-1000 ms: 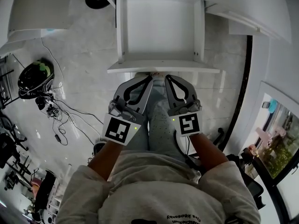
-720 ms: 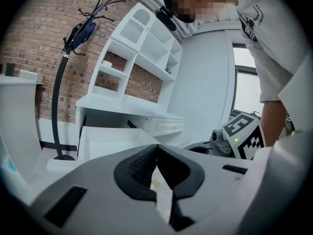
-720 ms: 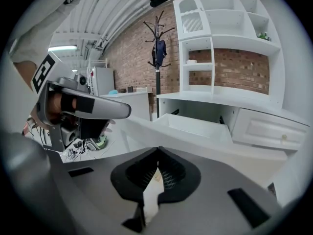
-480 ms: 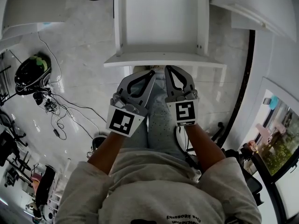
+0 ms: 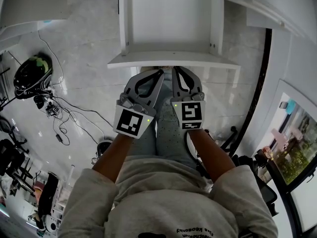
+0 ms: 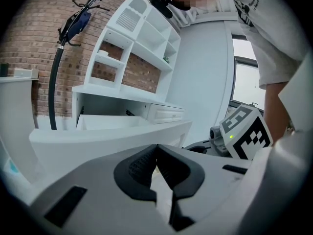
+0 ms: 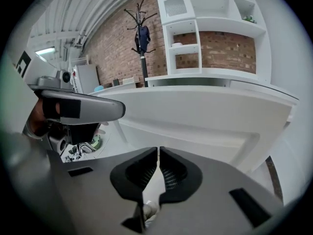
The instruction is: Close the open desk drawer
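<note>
1. Standing pulled out from the desk, the white drawer (image 5: 171, 59) fills the top middle of the head view. Its inside is bare and its front panel faces the person.
2. The left tongs (image 5: 159, 73) point at that front panel from just below its edge. Their tips are pressed together with nothing between them.
3. The right tongs (image 5: 175, 70) lie just beside the left pair, aimed at the same panel. They are also closed and empty. Whether either pair touches the panel cannot be told.
4. Each pair carries a cube with a square marker, the left cube (image 5: 132, 122) and the right cube (image 5: 192, 114). A bare forearm runs back from each.
5. The person's legs (image 5: 166, 133), in pale jeans, show under and between the tongs.
6. In the left gripper view, the worktop (image 6: 115, 89) above the drawer bears a white shelf unit (image 6: 142, 38) against a brick wall (image 6: 29, 38). A coat stand (image 6: 61, 58) stands to its left.
7. The pale floor (image 5: 84, 48) spreads round the desk. A helmet (image 5: 30, 76) and loose cables (image 5: 59, 118) lie well off to the left.
</note>
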